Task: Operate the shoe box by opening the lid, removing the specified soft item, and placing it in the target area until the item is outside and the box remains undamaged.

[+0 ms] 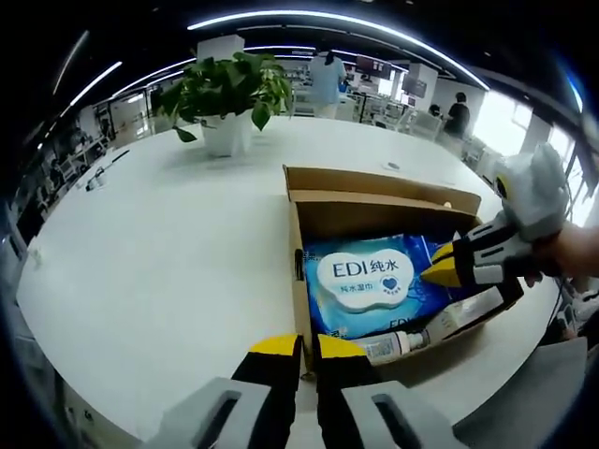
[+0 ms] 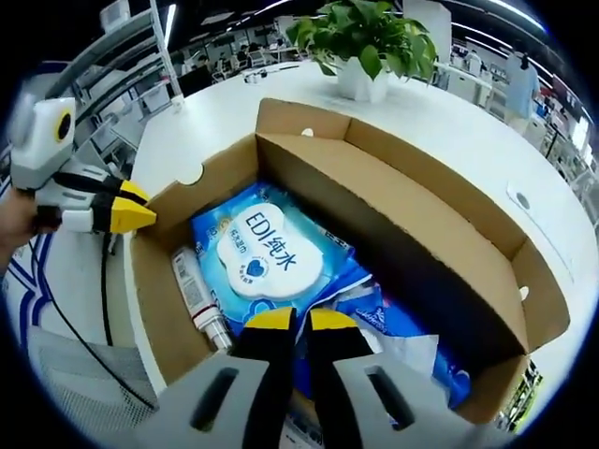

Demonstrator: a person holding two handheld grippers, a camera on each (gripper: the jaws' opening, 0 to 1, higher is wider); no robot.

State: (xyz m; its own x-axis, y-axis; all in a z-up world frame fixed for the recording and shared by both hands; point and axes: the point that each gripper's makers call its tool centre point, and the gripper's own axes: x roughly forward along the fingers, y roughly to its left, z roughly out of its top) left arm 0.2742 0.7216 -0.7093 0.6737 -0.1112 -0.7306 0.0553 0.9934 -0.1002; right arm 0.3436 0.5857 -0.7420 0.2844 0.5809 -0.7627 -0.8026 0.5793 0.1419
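right, in the left gripper view your left gripper [image 1: 307, 351] has its yellow-tipped fingers [image 1: 273, 348] nearly together with just a thin gap, clamped on nothing, sitting at the near wall of the open shoe box [image 1: 374, 200]. just past your fingertips the blue wet wipes pack [image 1: 370, 281] lies flat inside the box, a small bottle [image 1: 412, 339] beside it along the near wall. your right gripper [image 1: 447, 267] comes in from the right, its tips over the pack's far edge, pressed together. the lid [image 1: 379, 182] stands open behind. beyond it, a potted plant [image 1: 226, 98] on the white table [image 1: 168, 243].

now the right gripper view: your fingers [image 2: 270, 323] are close together, empty, hanging right over the wet wipes pack [image 2: 262, 257], which lies in the box ahead of them. the bottle [image 2: 198, 299] lies to the left of your tips along the cardboard wall [image 2: 154, 281]. more blue packets [image 2: 393, 323] to the right. your left gripper [image 2: 140, 217] is at the box's left rim, tips shut.
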